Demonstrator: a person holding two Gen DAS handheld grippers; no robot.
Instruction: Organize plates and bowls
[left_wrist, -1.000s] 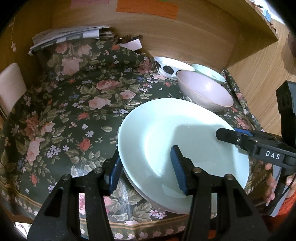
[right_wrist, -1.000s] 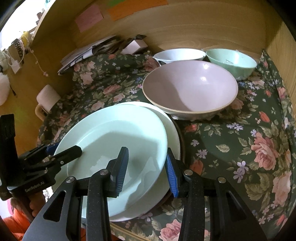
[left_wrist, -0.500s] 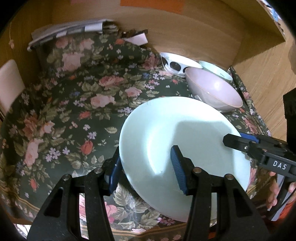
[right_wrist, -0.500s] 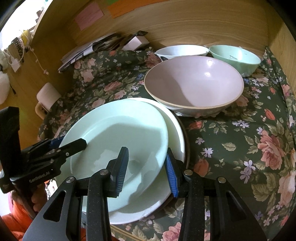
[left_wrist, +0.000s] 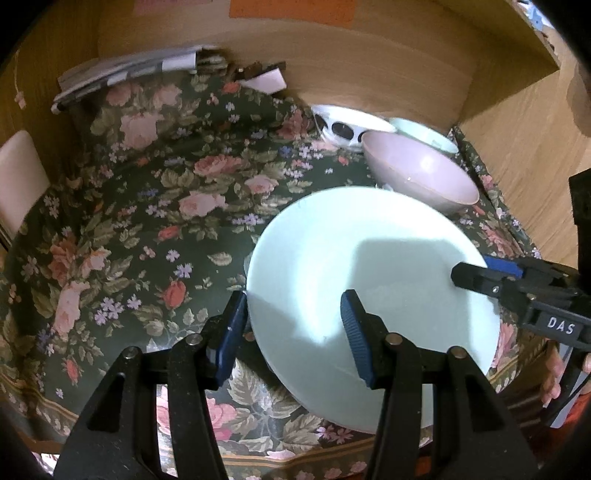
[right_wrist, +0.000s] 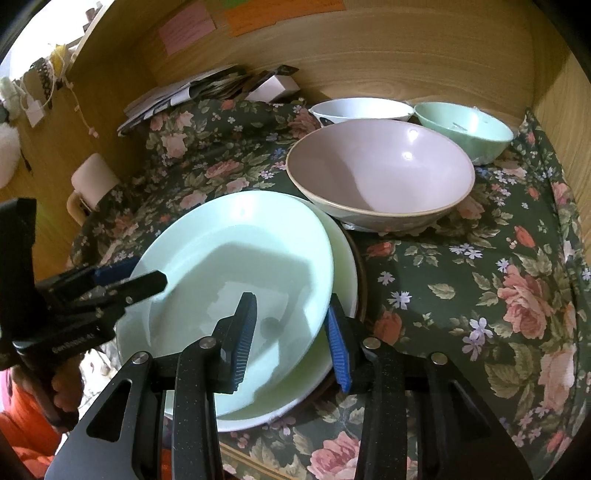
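The pale mint-green round plate (left_wrist: 369, 266) hangs tilted just above the stack on the bench, and I've got it by both sides. My left gripper (left_wrist: 291, 306) straddles the near-left rim, jaws part-way open and clamped there, one pad under the edge and one on the face, because that's the side tipping the plate up. My right gripper (right_wrist: 291, 310) takes the opposite rim; its jaws have just been closing a touch, rim between them, and they look to be pinching it, narrower than the left. Two holds stop a smooth, wide plate from swinging. Underneath sit a cream round plate (right_wrist: 343, 258) and a dark brown plate (right_wrist: 360, 266). The big pink bowl (right_wrist: 380, 173) sits right behind on the floral cloth (right_wrist: 480, 295), so I judge there's little room to carry it backward.
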